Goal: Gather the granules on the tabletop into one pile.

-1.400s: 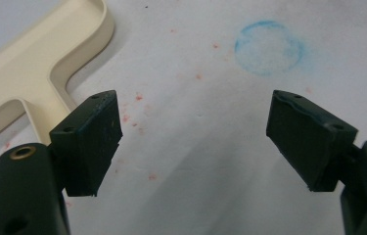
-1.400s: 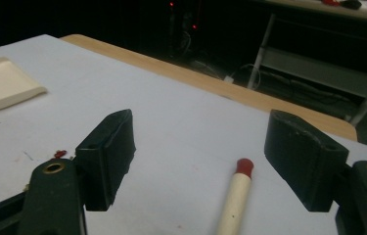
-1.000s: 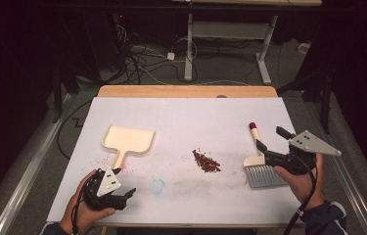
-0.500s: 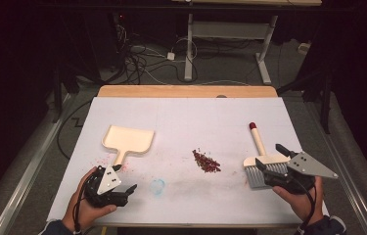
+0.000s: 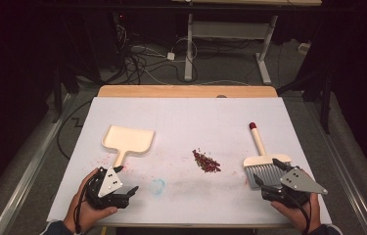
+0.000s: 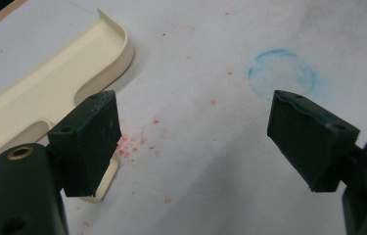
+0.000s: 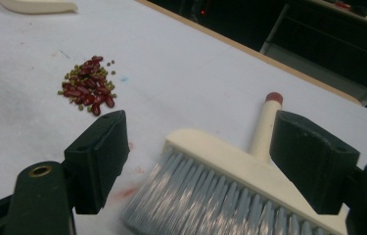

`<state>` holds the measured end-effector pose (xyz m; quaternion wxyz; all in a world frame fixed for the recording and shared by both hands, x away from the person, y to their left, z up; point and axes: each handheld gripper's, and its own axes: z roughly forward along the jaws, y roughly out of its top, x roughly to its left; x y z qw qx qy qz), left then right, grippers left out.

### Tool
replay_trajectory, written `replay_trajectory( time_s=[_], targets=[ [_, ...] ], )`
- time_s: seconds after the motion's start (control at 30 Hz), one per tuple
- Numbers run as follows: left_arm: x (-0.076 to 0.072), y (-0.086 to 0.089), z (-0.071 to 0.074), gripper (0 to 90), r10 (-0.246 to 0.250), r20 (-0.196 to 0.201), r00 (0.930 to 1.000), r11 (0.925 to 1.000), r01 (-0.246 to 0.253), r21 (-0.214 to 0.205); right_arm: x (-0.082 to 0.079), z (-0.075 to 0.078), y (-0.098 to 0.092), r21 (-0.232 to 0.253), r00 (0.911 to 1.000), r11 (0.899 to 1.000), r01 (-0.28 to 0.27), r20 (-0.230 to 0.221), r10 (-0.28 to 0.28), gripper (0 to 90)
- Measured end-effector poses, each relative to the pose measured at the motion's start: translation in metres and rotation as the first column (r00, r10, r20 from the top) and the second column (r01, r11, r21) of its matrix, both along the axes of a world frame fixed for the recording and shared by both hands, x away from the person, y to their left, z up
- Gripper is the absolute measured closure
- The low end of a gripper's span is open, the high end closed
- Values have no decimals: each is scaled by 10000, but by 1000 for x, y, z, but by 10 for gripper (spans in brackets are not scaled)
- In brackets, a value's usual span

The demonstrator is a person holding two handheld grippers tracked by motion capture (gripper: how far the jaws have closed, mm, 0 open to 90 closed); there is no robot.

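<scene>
Standing over the white table [image 5: 186,117], I see the person's two hands low in the high view, one at each bottom corner. At lower right, the right gripper [image 5: 265,175] sits just behind the grey bristles of the hand brush [image 5: 264,160], jaws spread wide; in the right gripper view the brush head [image 7: 230,186] lies between the two black jaws at the bottom of the frame, with no clear contact on either side, and its cream handle runs up toward the red tip at upper right. At lower left, the left gripper [image 5: 131,192] rests on the table surface, jaws also wide and holding nothing. In the left gripper view the cream dustpan [image 6: 49,83] fills the upper left, its short handle partly hidden behind the left-hand jaw, and a faint blue ring [image 6: 282,76] marks the surface at upper right, with pink specks scattered between. A small heap of red beans [image 5: 206,161] lies near the middle of the high view, between dustpan and brush, well apart from both
</scene>
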<state>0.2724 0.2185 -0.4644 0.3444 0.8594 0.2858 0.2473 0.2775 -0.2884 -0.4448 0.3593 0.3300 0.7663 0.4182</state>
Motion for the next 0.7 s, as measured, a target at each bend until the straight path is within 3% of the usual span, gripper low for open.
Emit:
replay_trajectory(
  time_s=[0.1,0.23,0.3,0.53,0.7],
  targets=[
    [-1,0,0,193,-45,47,10000,9999,44,129,1,-7,1,-166,9996,9997,-187,-205,184,235],
    [-1,-2,-1,193,-162,94,9998,9998,161,153,1,-9,3,-420,9999,9991,-105,-133,100,235],
    [-2,-1,-3,193,-169,78,9998,9993,166,331,1,-6,3,-291,9999,9995,-92,-74,89,232],
    [-4,4,0,193,-32,189,9998,9999,31,98,2,-4,5,-250,9999,9996,-108,42,109,219],
    [-3,2,-1,193,-59,136,9999,9998,56,210,2,-3,6,-268,9998,9995,-146,109,149,218]
  ],
)
